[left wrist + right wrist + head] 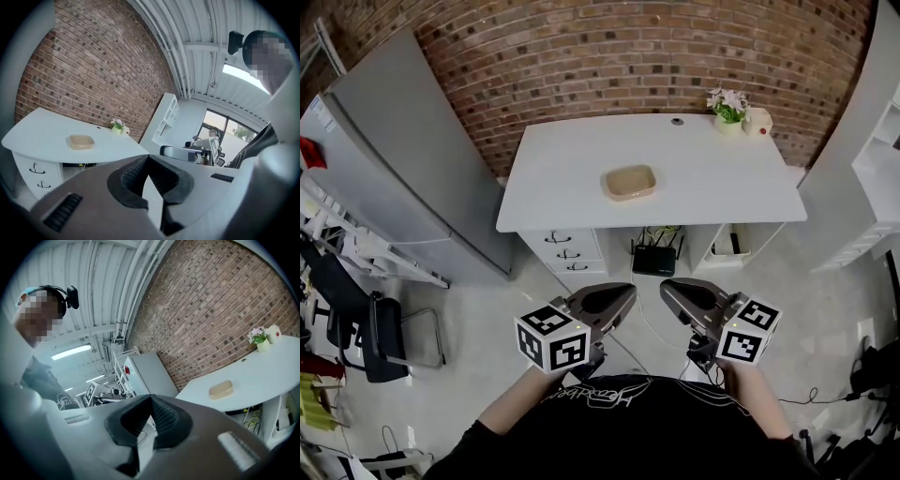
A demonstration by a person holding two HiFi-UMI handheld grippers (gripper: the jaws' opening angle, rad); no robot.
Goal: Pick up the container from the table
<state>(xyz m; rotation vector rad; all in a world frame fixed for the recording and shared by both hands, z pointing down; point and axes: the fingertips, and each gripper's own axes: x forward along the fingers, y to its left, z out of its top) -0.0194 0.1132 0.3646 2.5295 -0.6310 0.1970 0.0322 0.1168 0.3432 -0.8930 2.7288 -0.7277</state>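
Found the tan container point(629, 182) lying near the middle of the white tabletop point(722, 187), well apart from both tools. Held the left hand-held gripper point(628, 291) and the right hand-held gripper point(667, 285) side by side in front of the tabletop. Had both pressed shut, with nothing between the jaws. Spotted a small flower pot point(728, 111) at the far right corner.

— Sort of place?
— Looks like an office corner inside an industrial lab hall.
— Going by what?
— Going by a white desk point(562, 178) set against a brick wall point(628, 56), drawers point(565, 251) and a router point(654, 258) beneath it, potted flowers point(728, 106) on its far right corner. Grey cabinet point(403, 159) left of the desk, white shelving point(881, 159) right of it, black chair point(366, 333) further left. High above the desk, corrugated metal ceiling point(93, 277), pipes point(133, 282), strip lights point(70, 352).
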